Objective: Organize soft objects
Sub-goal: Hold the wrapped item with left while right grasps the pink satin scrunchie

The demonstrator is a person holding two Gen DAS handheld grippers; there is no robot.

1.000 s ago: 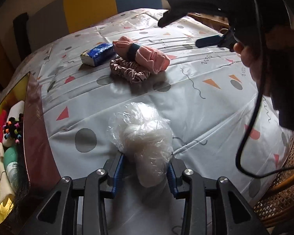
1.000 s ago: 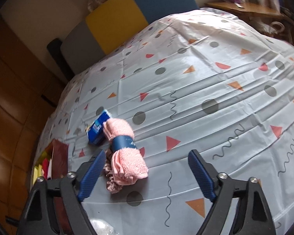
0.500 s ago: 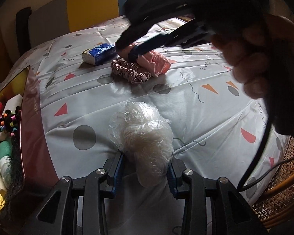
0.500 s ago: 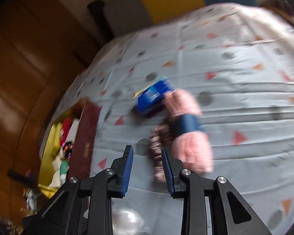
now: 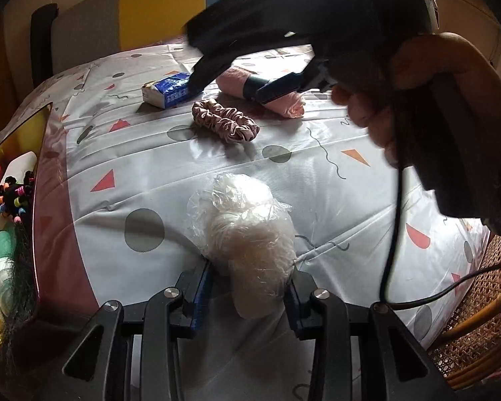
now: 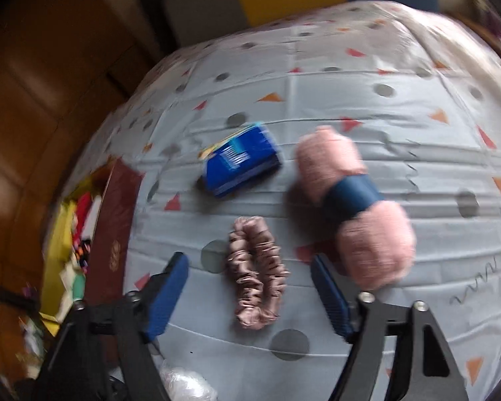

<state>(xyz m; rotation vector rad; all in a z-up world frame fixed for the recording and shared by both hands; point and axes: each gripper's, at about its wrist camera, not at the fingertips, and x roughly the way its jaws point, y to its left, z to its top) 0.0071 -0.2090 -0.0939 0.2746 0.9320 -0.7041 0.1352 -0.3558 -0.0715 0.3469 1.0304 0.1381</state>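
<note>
Right wrist view: scrunchie (image 6: 255,272) lies on the surface (image 6: 367,107) between the just-reopened right tongs (image 6: 250,292), long axis 12-to-6; left tongs (image 5: 248,287) clenched on plastic-wrapped bundle (image 5: 247,234).

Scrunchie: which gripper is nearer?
Right. The right gripper straddles the scrunchie, jaws just reopened, pads clear of it. The left gripper sits well back, shut on the plastic-wrapped bundle.

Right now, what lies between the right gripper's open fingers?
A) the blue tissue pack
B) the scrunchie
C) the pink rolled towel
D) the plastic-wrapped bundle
B: in the right wrist view the scrunchie lies on the tablecloth between the right gripper's spread fingers, untouched.
</note>
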